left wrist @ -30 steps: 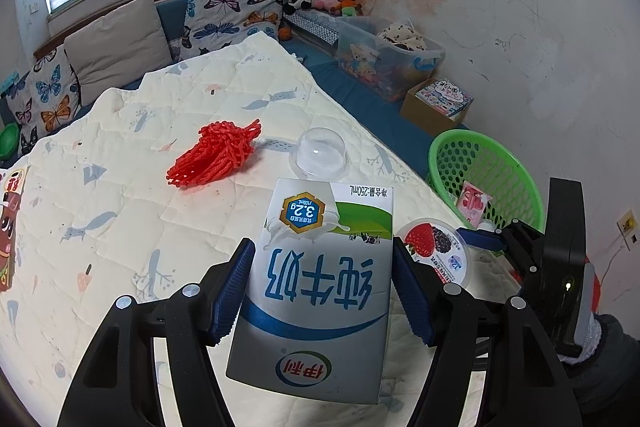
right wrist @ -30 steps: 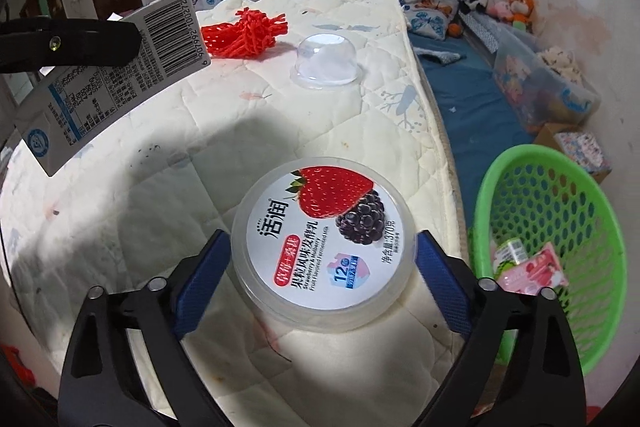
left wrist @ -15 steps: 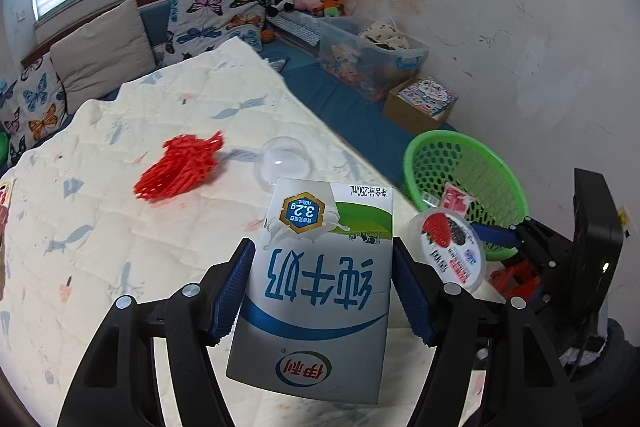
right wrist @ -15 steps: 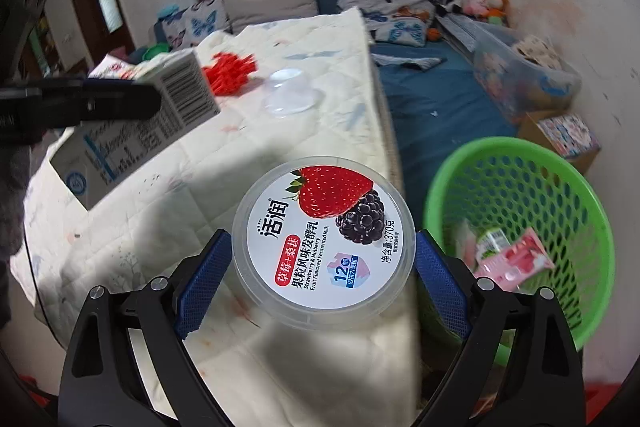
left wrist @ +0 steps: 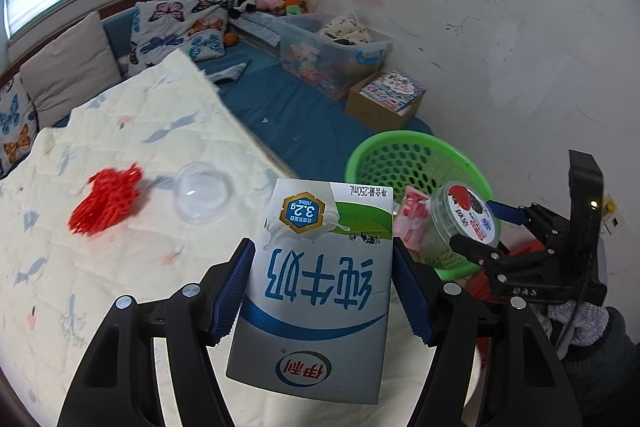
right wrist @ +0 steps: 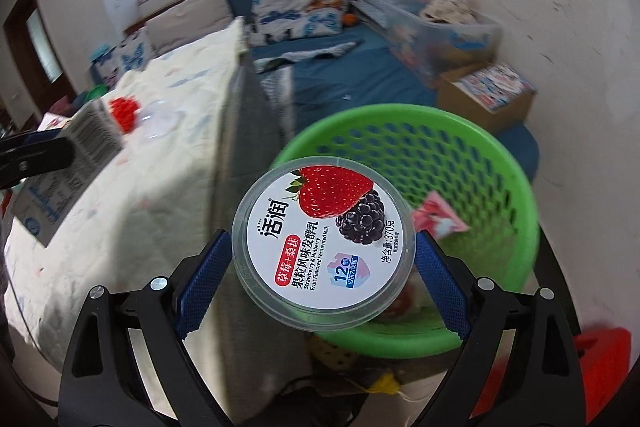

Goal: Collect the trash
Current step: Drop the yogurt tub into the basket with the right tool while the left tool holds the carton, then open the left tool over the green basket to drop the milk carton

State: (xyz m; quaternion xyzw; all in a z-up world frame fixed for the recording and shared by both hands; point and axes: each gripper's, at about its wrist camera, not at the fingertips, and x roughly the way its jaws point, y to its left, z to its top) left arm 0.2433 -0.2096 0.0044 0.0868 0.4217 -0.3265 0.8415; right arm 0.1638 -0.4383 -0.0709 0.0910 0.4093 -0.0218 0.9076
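Observation:
My left gripper (left wrist: 322, 291) is shut on a white, blue and green milk carton (left wrist: 320, 283), held above the bed's right edge; the carton also shows in the right wrist view (right wrist: 68, 163). My right gripper (right wrist: 322, 267) is shut on a round yogurt cup (right wrist: 324, 243) with a strawberry lid, held above the near rim of the green trash basket (right wrist: 472, 147). In the left wrist view the cup (left wrist: 466, 217) hangs over the basket (left wrist: 404, 155). A red net (left wrist: 108, 199) and a clear plastic dome (left wrist: 202, 193) lie on the quilt.
A pink wrapper (right wrist: 438, 219) lies in the basket. A cream quilt (left wrist: 100, 267) covers the bed. A cardboard box (left wrist: 386, 99) and a clear storage bin (left wrist: 332, 55) stand on the blue mat by the wall. A red object (right wrist: 604, 371) sits on the floor, lower right.
Both grippers have swung right, off the bed toward the basket. The yogurt cup, lifted from the quilt, now hangs over the basket's near rim. The carton has followed.

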